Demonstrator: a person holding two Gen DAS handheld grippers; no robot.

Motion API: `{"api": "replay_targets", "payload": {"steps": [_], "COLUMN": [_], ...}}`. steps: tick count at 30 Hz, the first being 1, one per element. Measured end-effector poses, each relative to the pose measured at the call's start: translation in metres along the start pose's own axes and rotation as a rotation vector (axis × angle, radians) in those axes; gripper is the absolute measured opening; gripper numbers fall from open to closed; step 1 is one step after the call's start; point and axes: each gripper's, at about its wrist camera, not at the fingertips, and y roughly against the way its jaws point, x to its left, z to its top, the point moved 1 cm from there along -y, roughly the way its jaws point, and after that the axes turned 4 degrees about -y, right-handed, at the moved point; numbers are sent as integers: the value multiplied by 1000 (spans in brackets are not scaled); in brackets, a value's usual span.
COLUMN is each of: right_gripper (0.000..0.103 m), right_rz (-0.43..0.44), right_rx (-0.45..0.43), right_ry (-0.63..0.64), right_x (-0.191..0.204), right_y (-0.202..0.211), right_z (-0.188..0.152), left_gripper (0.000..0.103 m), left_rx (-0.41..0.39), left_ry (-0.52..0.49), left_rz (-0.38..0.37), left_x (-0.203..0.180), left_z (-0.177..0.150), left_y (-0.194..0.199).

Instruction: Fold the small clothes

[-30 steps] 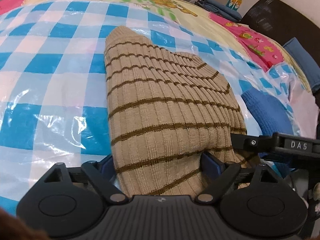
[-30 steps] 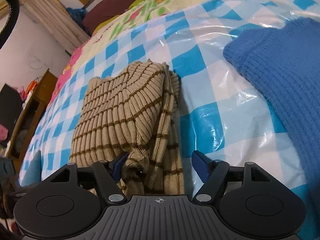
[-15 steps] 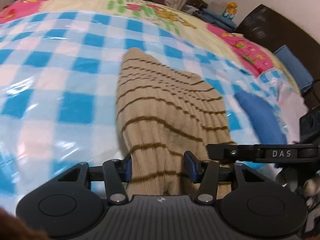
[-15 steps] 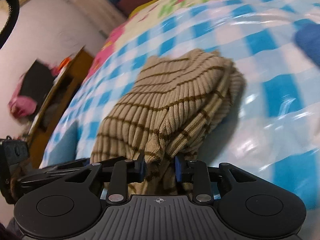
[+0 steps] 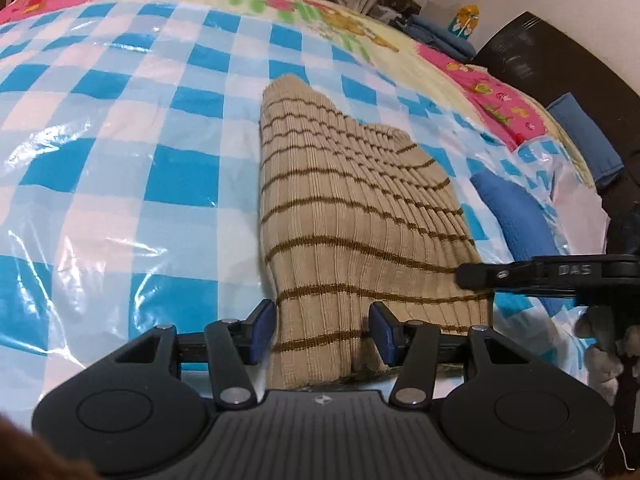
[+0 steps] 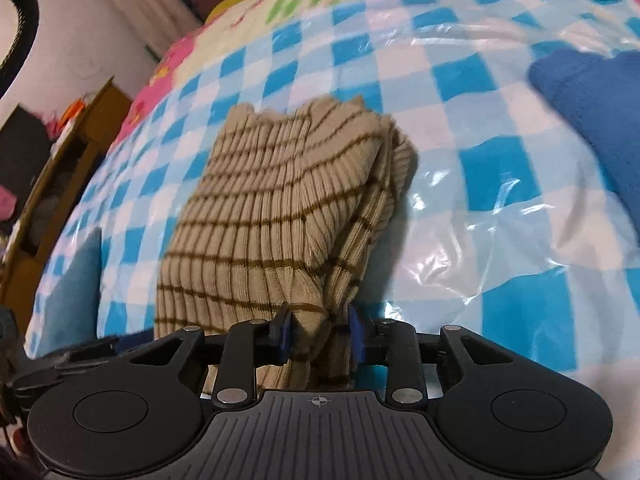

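- The tan striped knit (image 5: pixel 352 216) has its near edge lifted off the blue-checked plastic sheet (image 5: pixel 120 160), where a second ago it lay flat; its far end rests on the sheet
- Left gripper (image 5: pixel 322 332) now clamps the near left corner: its jaws have just been closing, from wide apart to pressed on the cloth
- Right gripper (image 6: pixel 318 334) has the near right corner bunched tight between its pads, though its jaws have eased open a touch in the last half second
- My read: both corners secured, so the fold-over away from the cameras is the step in hand
- Long axis runs from the grippers away toward the far end of the sheet, brown stripes crossing it
- Blue knit (image 6: pixel 592 96) sits apart to the right, untouched
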Motion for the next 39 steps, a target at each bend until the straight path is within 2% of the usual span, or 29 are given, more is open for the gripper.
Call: {"api": "replay_targets", "payload": {"steps": [3,9,13,14,16,22,26,30,32,35,37,39], "right_gripper": [30,30,30,28,6,6,5,5,13,17,23,24], "right_rz": [-11,11,7,-2,-12,-41,-126,-100,-69,-40,-27,-32], "right_rx": [-75,1,9,7,15,-58,-23,-27,-20,-49,-51,-48], "right_ry": [60,41,43,60,65,101,84,80,54,28,36,86], "right_x": [14,20,23,25,26,20,4,2,-3,-7,-5,-3], "right_y": [30,33,20,17,15,44,20,25,28,36,41,43], "right_z": [-17,-55,-60,-60,-56,-48,-50,-54,-55,-56,-62,-73], "left_gripper": [56,56,56,56,56,57,57,57,57,57,57,57], "left_rx": [-7,2,13,14,8,-27,45,49,52,52,53,51], "left_ry": [-13,20,3,-4,-20,-74,-73,-67,-72,-62,-64,-71], "left_rz": [20,8,20,24,30,42,84,78,81,73,69,69], "left_x": [5,12,8,7,4,-6,0,1,0,-1,-3,-4], "left_z": [-4,-18,-26,-27,-28,-28,-33,-32,-32,-33,-32,-33], "left_y": [4,4,5,6,8,11,-14,-11,-10,-8,-7,-5]}}
